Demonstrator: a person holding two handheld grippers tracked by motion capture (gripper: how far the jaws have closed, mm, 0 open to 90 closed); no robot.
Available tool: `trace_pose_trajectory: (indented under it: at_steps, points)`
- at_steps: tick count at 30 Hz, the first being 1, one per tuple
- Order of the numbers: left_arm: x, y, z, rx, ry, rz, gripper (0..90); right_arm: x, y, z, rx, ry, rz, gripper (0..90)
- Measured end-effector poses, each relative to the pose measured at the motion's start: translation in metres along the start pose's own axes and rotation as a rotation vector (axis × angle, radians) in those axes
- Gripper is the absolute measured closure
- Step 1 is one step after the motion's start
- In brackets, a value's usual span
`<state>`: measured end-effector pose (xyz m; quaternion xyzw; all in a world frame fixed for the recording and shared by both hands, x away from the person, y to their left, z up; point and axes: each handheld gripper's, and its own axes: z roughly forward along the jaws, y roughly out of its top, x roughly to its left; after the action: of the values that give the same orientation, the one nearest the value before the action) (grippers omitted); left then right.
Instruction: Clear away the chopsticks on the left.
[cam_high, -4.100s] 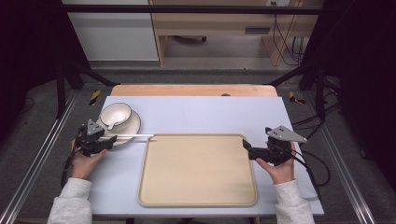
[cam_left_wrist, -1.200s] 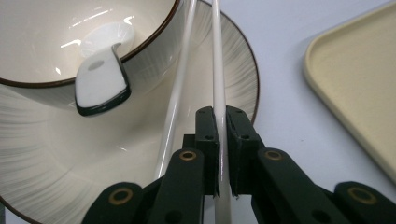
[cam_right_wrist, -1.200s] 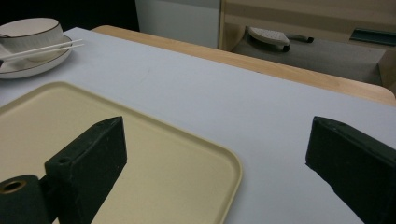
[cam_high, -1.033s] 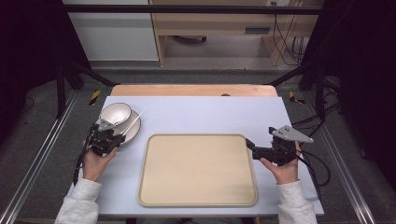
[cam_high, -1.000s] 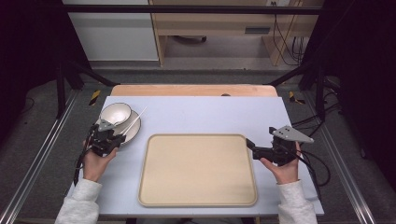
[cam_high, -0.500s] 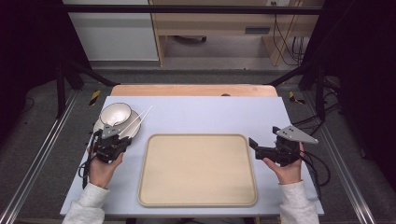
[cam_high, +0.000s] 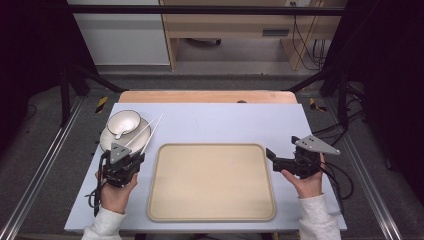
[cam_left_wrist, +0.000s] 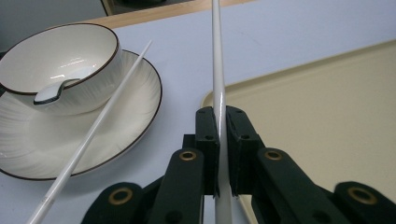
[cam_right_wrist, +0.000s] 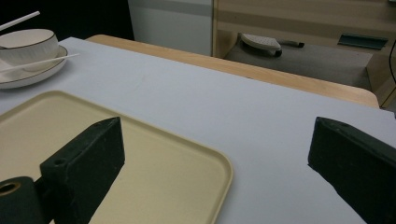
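My left gripper (cam_high: 136, 158) sits just off the tray's left edge, shut on a white chopstick (cam_high: 154, 131) that points away toward the table's far side. In the left gripper view the chopstick (cam_left_wrist: 218, 84) runs straight up between the closed jaws of the left gripper (cam_left_wrist: 218, 114). A second white chopstick (cam_left_wrist: 100, 128) rests slanted across the rim of a white plate (cam_left_wrist: 23, 144). On that plate stands a white bowl (cam_left_wrist: 65, 51) holding a spoon (cam_left_wrist: 51, 92). My right gripper (cam_high: 272, 156) hovers open at the right edge of the beige tray (cam_high: 212, 215), with nothing between its fingers.
The beige tray (cam_right_wrist: 144, 158) lies empty in the middle of the pale blue mat (cam_high: 220, 122). Plate (cam_high: 107, 140) and bowl (cam_high: 124, 121) occupy the far left corner. A wooden table edge (cam_high: 210, 96) runs along the back, with dark frame rails on both sides.
My left gripper has drawn back toward the near side and slightly right, carrying the chopstick with it. The right gripper has drifted slightly nearer and stays open.
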<state>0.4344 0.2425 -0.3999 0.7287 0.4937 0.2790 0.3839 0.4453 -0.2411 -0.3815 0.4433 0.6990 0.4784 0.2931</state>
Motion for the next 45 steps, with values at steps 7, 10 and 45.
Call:
trace_pose_trajectory:
  at_steps: [7, 10, 45]
  points:
    - [-0.016, 0.003, -0.005, -0.028, 0.015, -0.037, 84.5, 0.001, 0.000, -0.003, -0.008, -0.001, 0.007, 4.3]
    - [-0.029, 0.003, -0.009, -0.036, 0.034, -0.068, 84.5, 0.001, 0.000, -0.004, -0.017, 0.001, 0.010, 4.4]
    - [-0.073, -0.070, 0.023, 0.041, 0.070, -0.197, 84.5, 0.006, -0.003, 0.005, 0.019, 0.011, -0.006, 4.3]
